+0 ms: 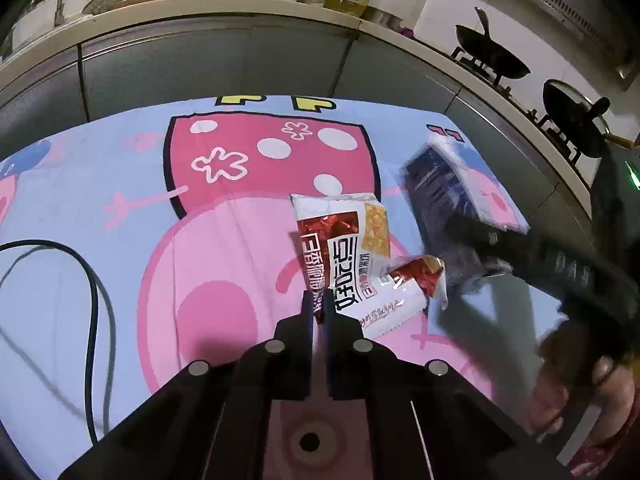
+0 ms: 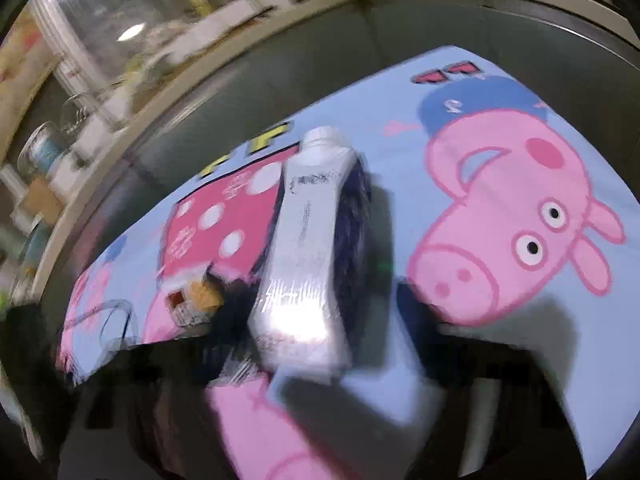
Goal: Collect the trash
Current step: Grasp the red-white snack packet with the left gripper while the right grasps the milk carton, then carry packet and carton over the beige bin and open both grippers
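The left gripper (image 1: 319, 304) is squeezed shut on the snack wrapper (image 1: 344, 248) at mid-frame; the right gripper (image 1: 476, 240) holds the blurry carton (image 2: 308, 256), though its fingers are hidden; a torn wrapper piece (image 1: 416, 280) still lies on the surface (image 1: 80, 200); nothing looks binned yet.

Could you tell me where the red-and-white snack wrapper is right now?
In the left wrist view, the snack wrapper lies centre on the cartoon cloth, its near edge between the left gripper fingers.
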{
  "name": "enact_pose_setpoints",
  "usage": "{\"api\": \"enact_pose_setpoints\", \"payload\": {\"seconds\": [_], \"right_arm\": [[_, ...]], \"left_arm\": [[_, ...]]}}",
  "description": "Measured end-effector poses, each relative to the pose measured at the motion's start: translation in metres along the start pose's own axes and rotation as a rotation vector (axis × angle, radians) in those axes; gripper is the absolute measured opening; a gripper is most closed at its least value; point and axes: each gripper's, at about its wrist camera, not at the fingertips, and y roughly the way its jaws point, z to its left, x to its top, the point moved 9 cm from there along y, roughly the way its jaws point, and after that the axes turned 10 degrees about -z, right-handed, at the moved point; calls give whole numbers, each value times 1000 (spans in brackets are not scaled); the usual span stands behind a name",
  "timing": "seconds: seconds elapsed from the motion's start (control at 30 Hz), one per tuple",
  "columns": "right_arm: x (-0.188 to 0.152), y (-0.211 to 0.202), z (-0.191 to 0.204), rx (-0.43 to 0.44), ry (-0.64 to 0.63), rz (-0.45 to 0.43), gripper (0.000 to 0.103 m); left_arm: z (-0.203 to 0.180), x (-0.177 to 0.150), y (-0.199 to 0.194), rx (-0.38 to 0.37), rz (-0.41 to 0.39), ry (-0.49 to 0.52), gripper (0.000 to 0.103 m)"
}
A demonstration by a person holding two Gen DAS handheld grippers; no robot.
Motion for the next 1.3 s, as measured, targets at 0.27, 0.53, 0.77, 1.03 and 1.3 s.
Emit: {"api": "enact_pose_setpoints", "payload": {"seconds": [0.27,0.53,0.77,1.03,1.3], "right_arm": [[-11,-69,-30,-8,-12,-122,55],[-9,-136,-108,-35,100,-217,52],[13,-203,-195,-188,133,-381,49],[21,-242,-313,-336,289,-438,49],[24,-223,-368,-401,291,-386,50]], "left_arm": [[-29,6,-22,-79,-21,-23,2],[-111,14,-16,-178,-7,75,1],[-216,17,6,-299,37,174,1],[-352,2,46,-444,128,268,1],[-430,-36,88,-492,231,353,1]]}}
